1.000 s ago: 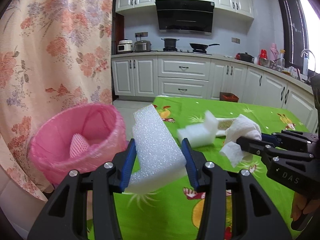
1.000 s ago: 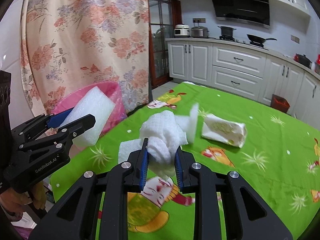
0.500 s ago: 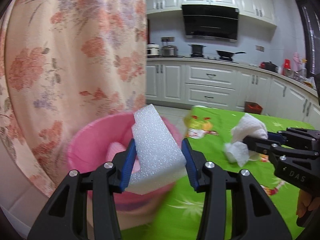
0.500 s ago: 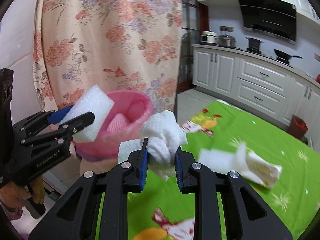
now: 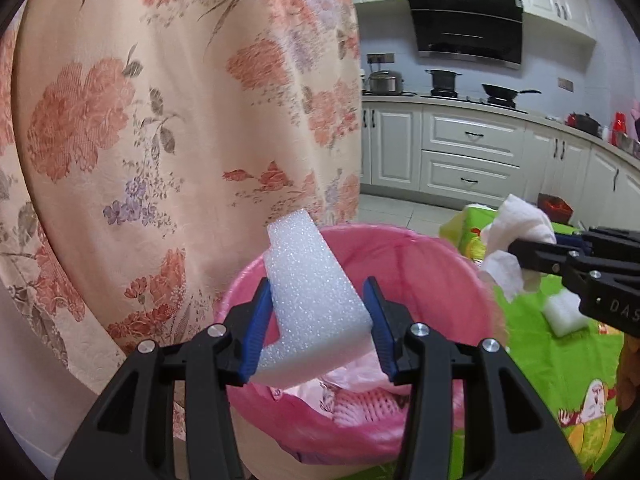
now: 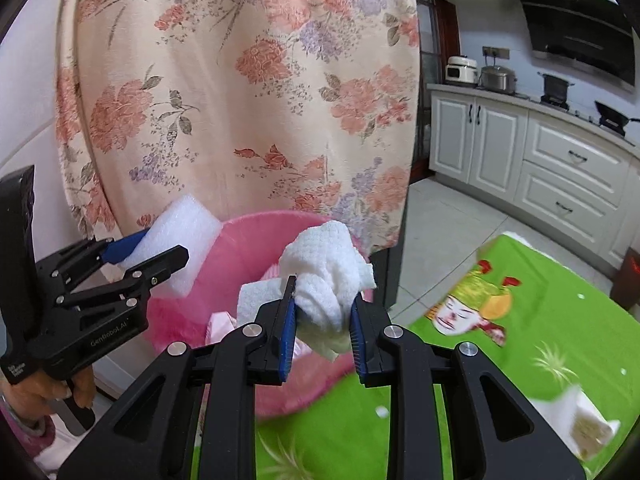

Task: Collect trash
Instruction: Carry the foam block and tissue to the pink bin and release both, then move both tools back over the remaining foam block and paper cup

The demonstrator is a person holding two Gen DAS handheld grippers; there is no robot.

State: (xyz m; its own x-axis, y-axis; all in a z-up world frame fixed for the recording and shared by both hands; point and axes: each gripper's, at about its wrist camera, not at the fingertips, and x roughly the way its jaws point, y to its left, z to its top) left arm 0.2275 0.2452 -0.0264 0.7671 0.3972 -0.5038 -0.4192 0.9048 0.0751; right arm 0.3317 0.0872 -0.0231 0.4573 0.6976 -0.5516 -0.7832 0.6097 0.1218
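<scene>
My left gripper (image 5: 318, 320) is shut on a white foam block (image 5: 316, 300) and holds it over the near rim of the pink-lined trash bin (image 5: 440, 280). My right gripper (image 6: 322, 324) is shut on a crumpled white paper towel (image 6: 328, 276) and holds it over the bin (image 6: 248, 248) near its right rim. In the right wrist view the left gripper (image 6: 160, 256) with the foam block (image 6: 180, 236) sits at the bin's left rim. In the left wrist view the right gripper (image 5: 516, 250) holds the towel (image 5: 516, 240) at the bin's right edge. Pink trash lies inside the bin.
A floral curtain (image 5: 180, 120) hangs right behind the bin. A green cartoon-print tablecloth (image 6: 540, 340) covers the table to the right, with a white foam piece (image 5: 564, 314) and a paper wrapper (image 6: 576, 420) on it. Kitchen cabinets (image 5: 472, 160) stand far behind.
Both grippers have swung left from over the table to over the pink bin, carrying the foam block and the paper towel. Both grips are unchanged.
</scene>
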